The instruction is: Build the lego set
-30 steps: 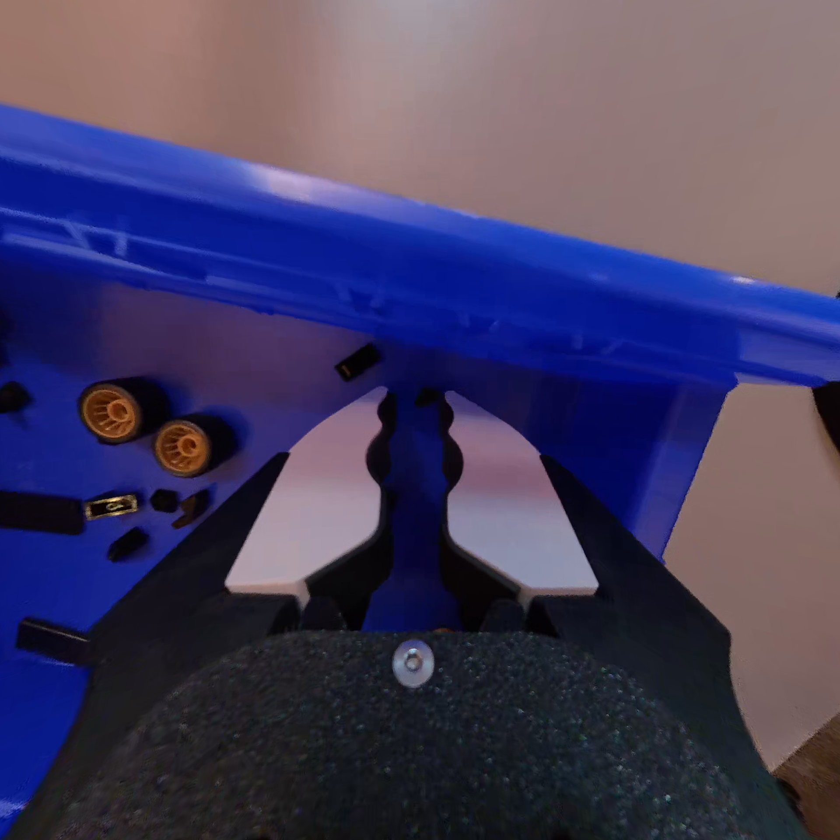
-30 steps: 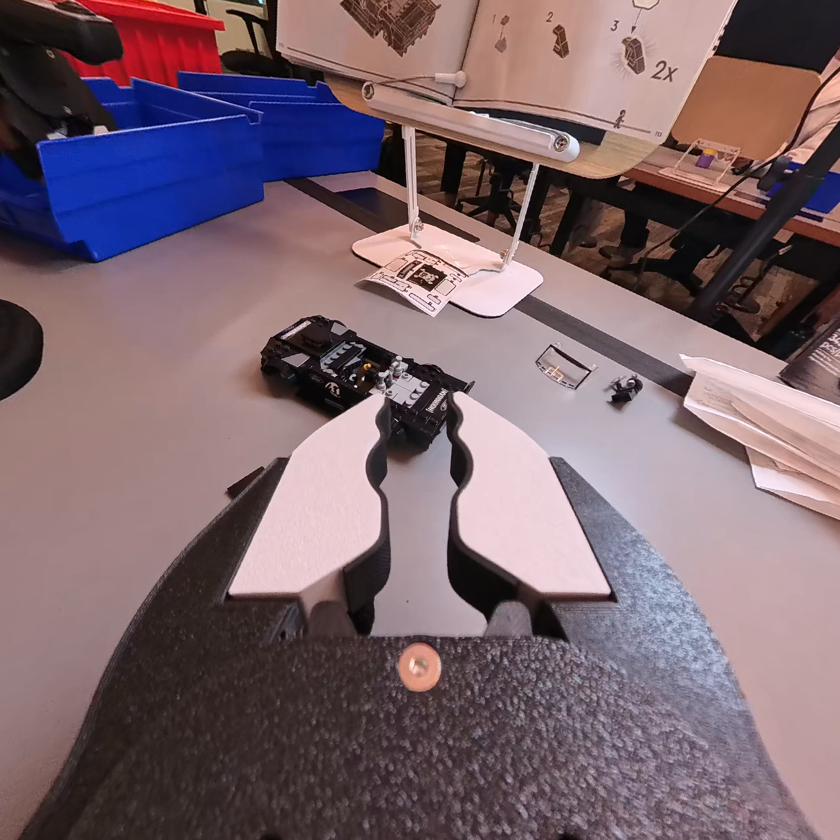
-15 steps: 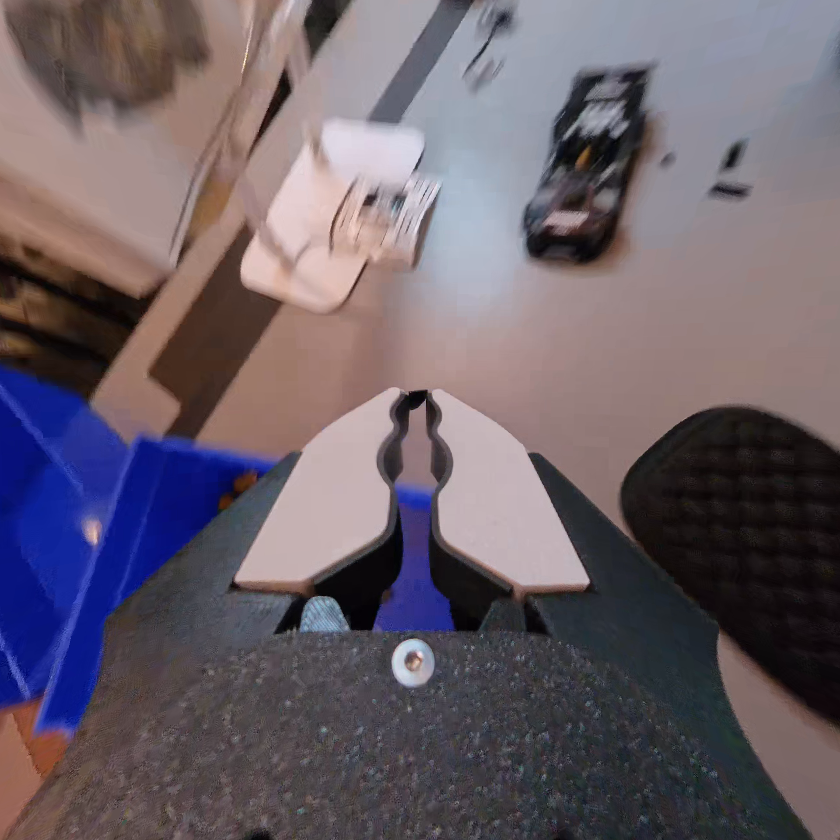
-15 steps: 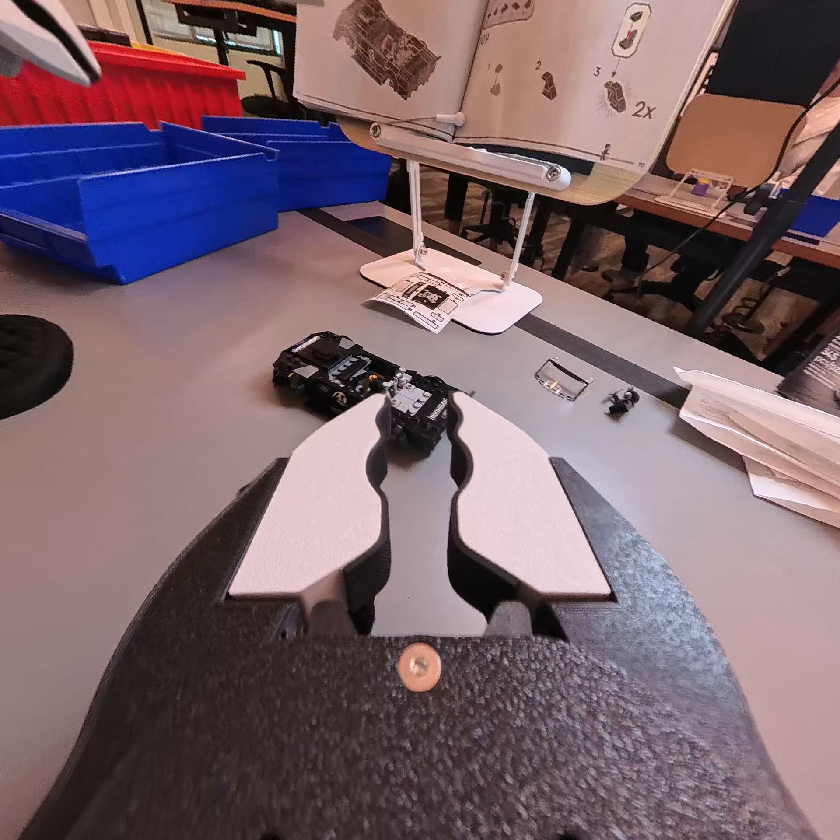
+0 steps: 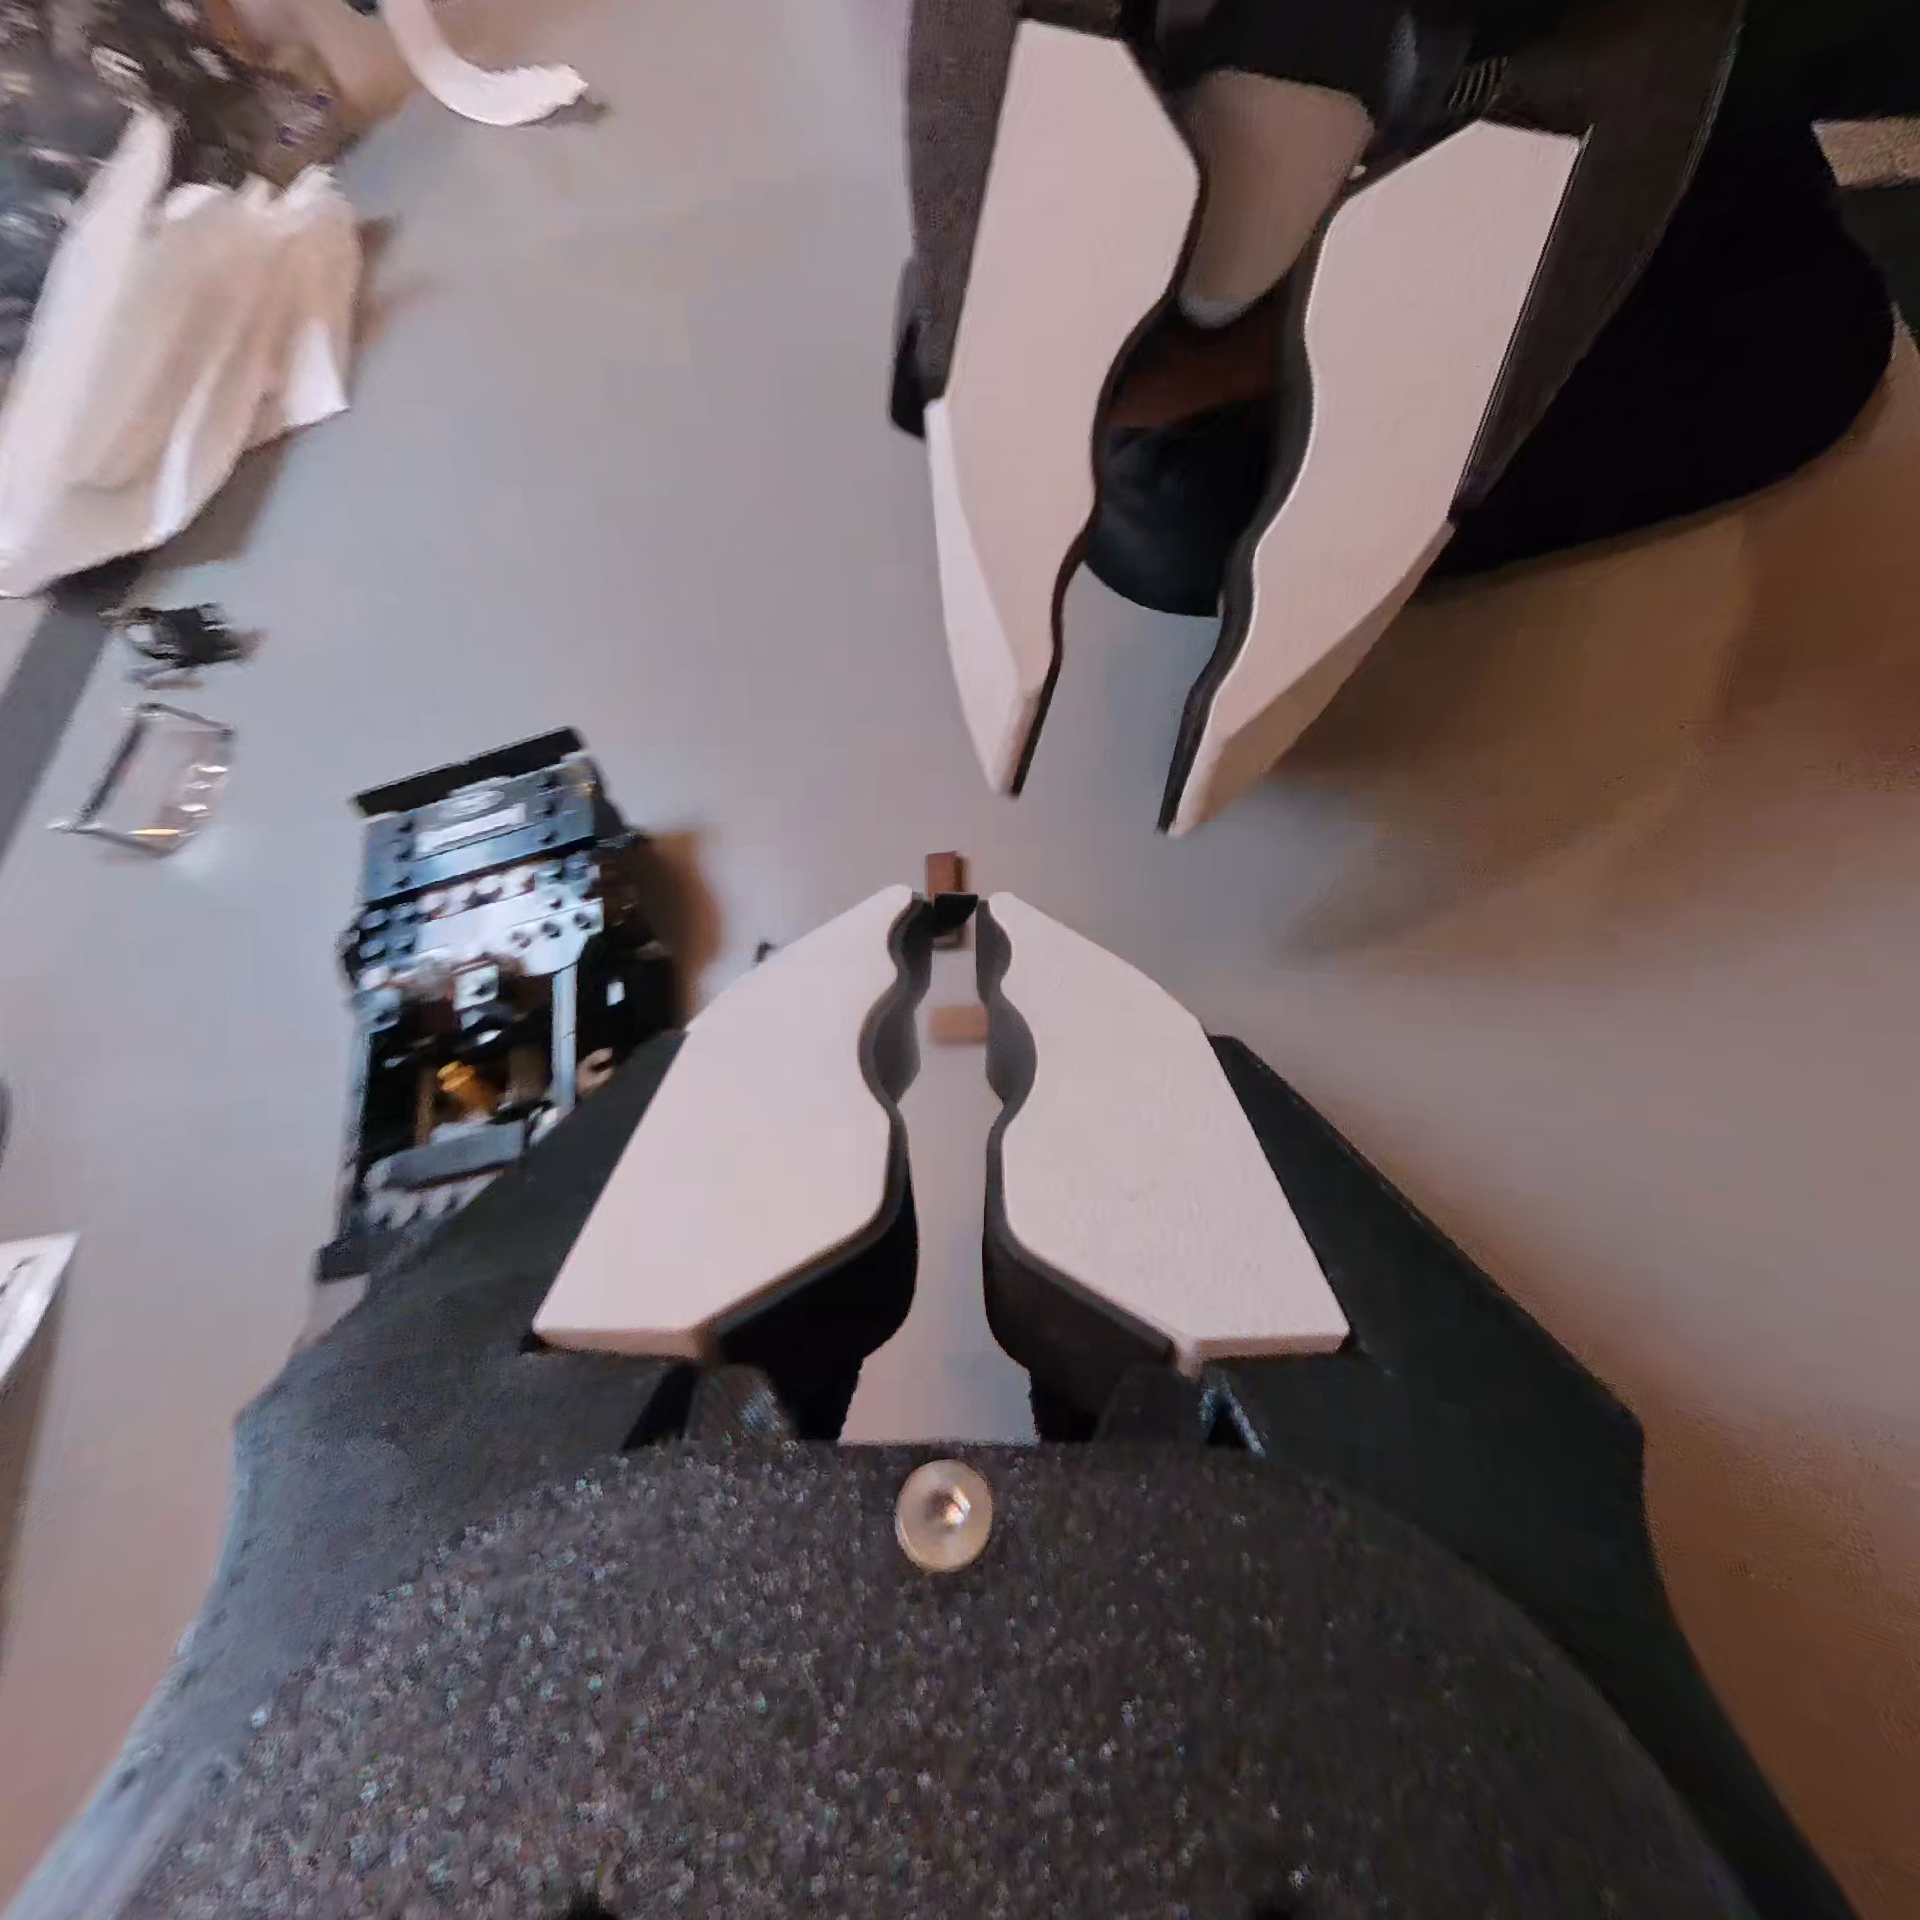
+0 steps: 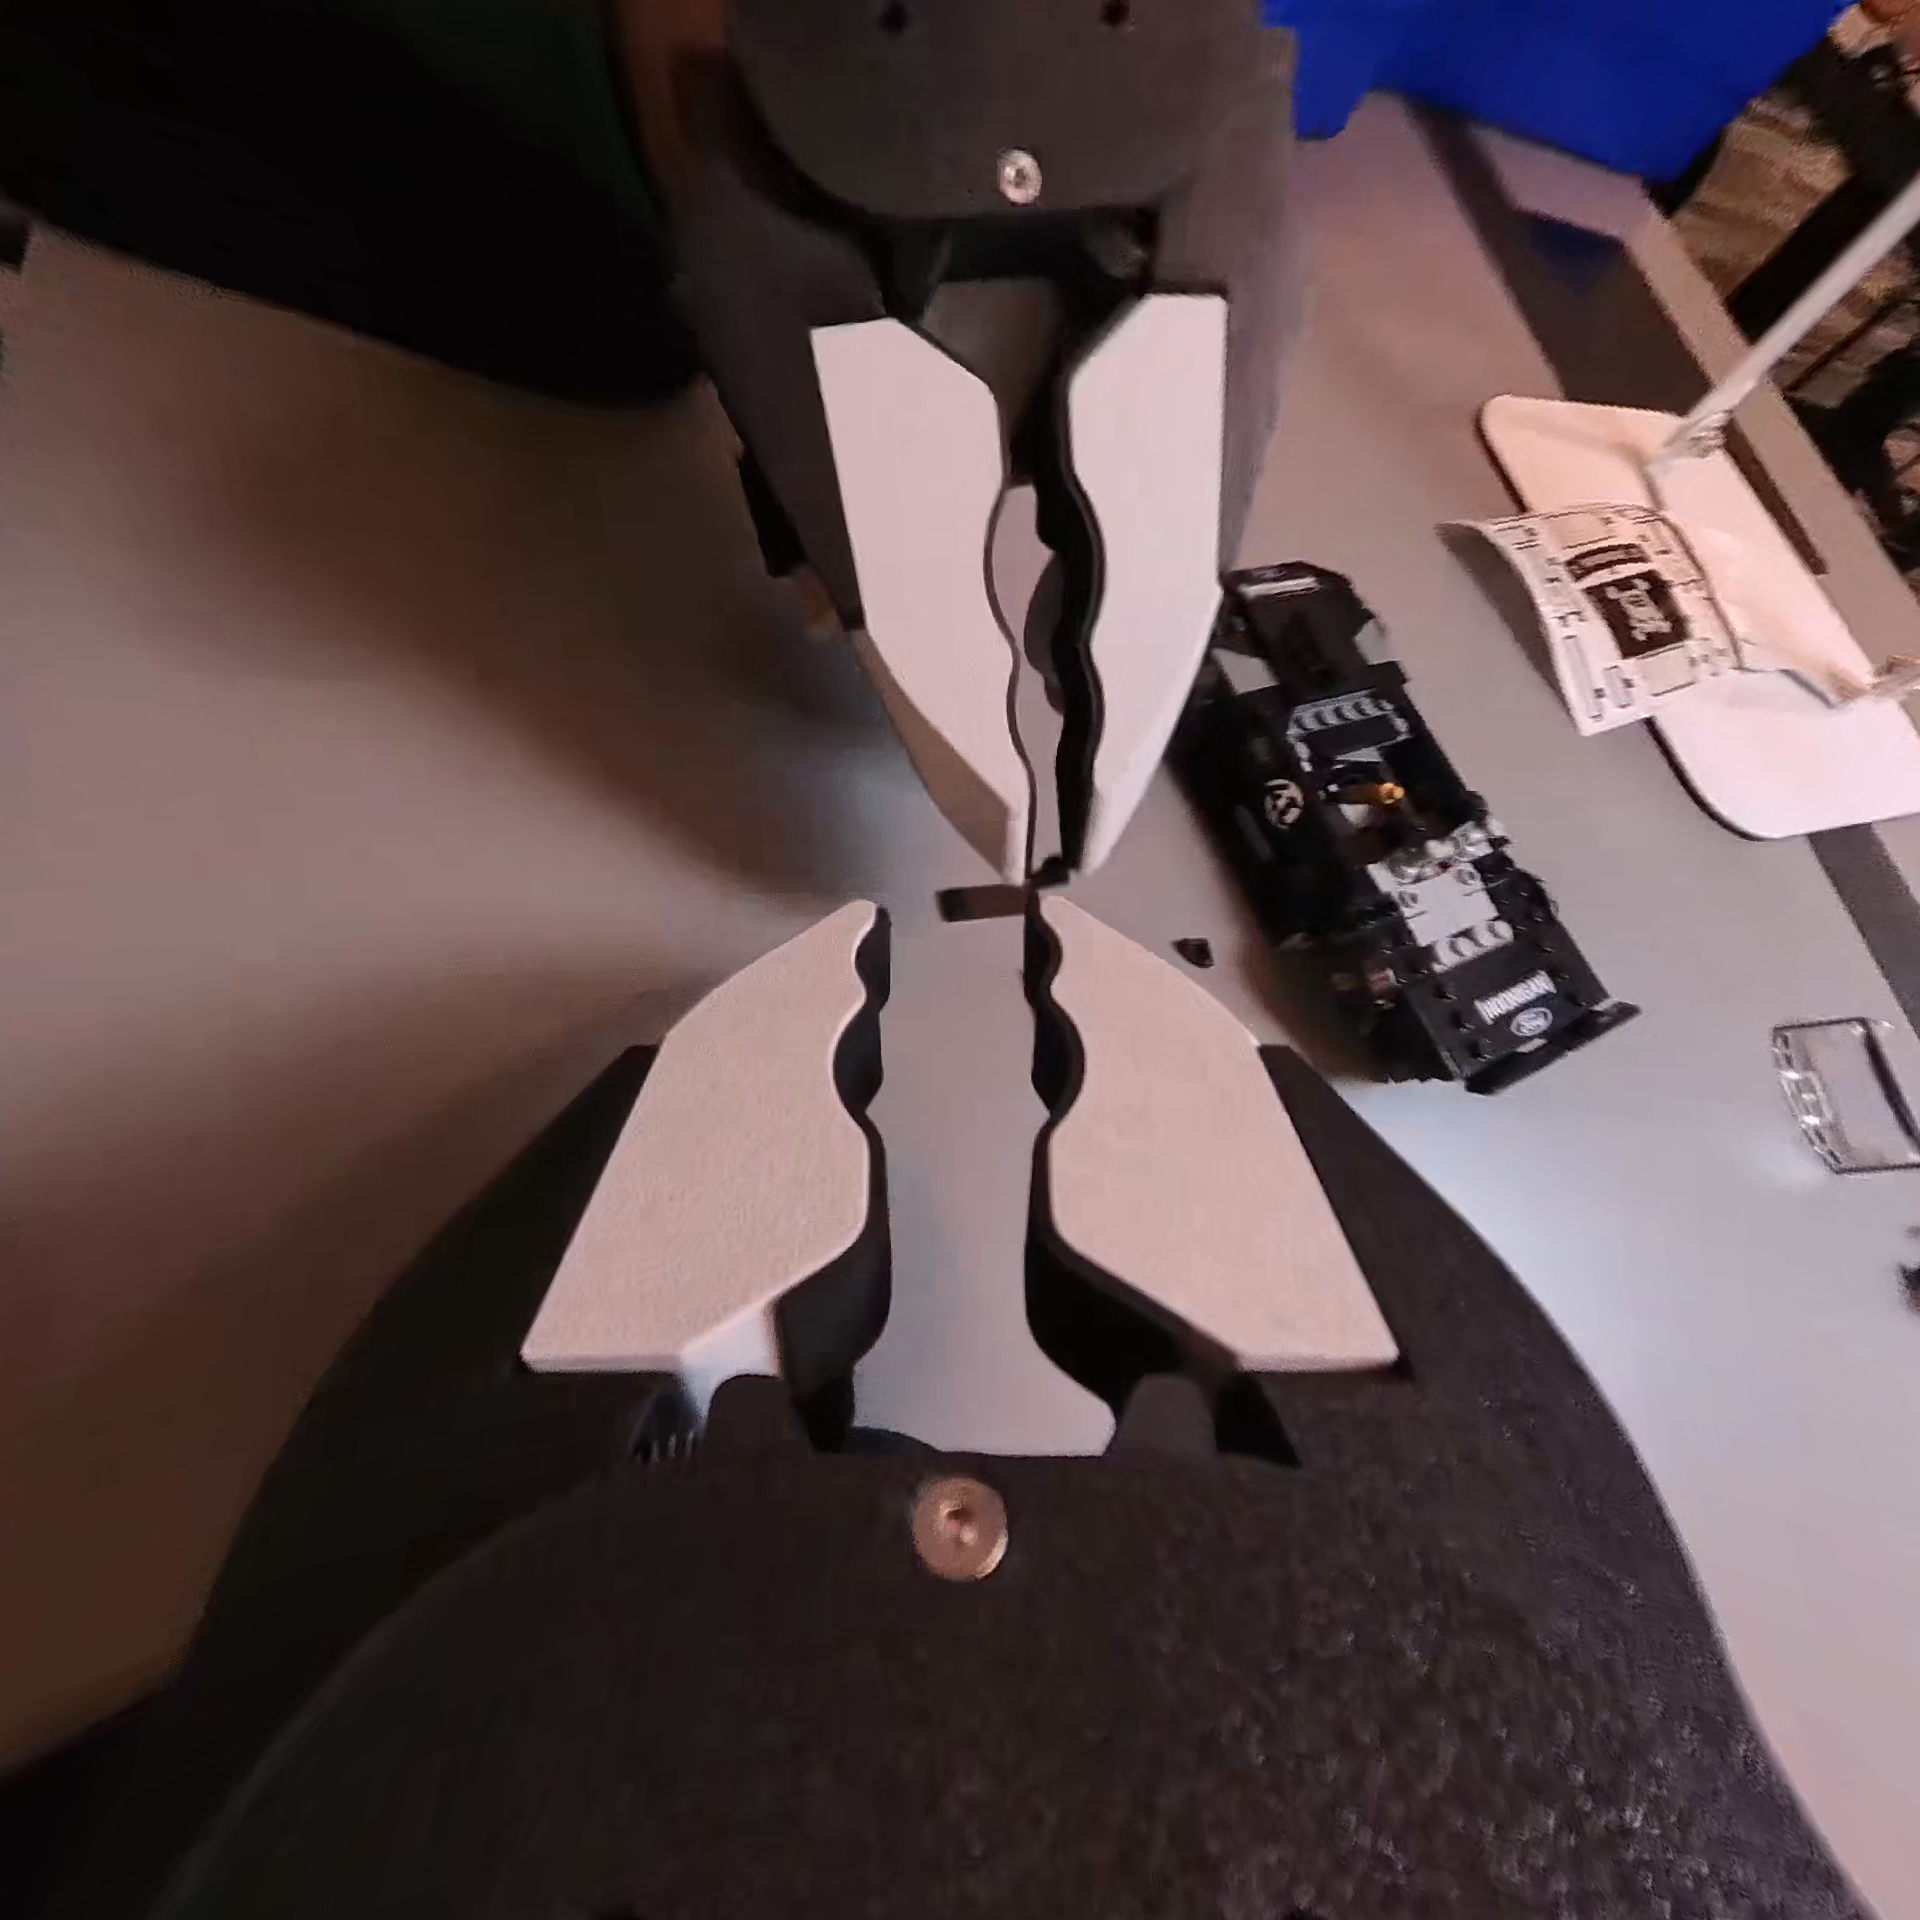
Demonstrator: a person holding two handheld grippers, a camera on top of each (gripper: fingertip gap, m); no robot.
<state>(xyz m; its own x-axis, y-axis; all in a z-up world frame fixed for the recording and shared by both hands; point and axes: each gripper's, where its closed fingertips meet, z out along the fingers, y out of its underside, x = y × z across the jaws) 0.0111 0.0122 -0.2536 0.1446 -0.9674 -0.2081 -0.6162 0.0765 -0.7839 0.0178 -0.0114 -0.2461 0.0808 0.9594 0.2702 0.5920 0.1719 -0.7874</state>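
Above the grey tabletop [image 5: 644,499], the left gripper [image 5: 943,902] pinches a small black piece [image 5: 943,888] at its very tips, jaws drawn narrow on it. Facing it tip to tip, the right gripper [image 6: 956,914] has its jaws parted to a moderate gap and holds nothing; in its own view the black piece [image 6: 982,902] pokes sideways out of the left gripper's tips, just in front of its own.

The likely step is a handover, and the grip looks thin: only an end of the piece seems caught. If the right gripper nudges it before closing, it could twist out and drop. Letting go too early would do the same, and a dark piece that small is easy to lose.

The half-built black lego car [image 5: 488,987] lies flat on the tabletop just beside the grippers, open-topped, not touched by either. A careless swing could knock it. A clear windscreen part [image 6: 1844,1101] lies apart from it.

As for containers, only a corner of a blue bin [image 6: 1538,73] shows at the far edge; its contents are out of sight
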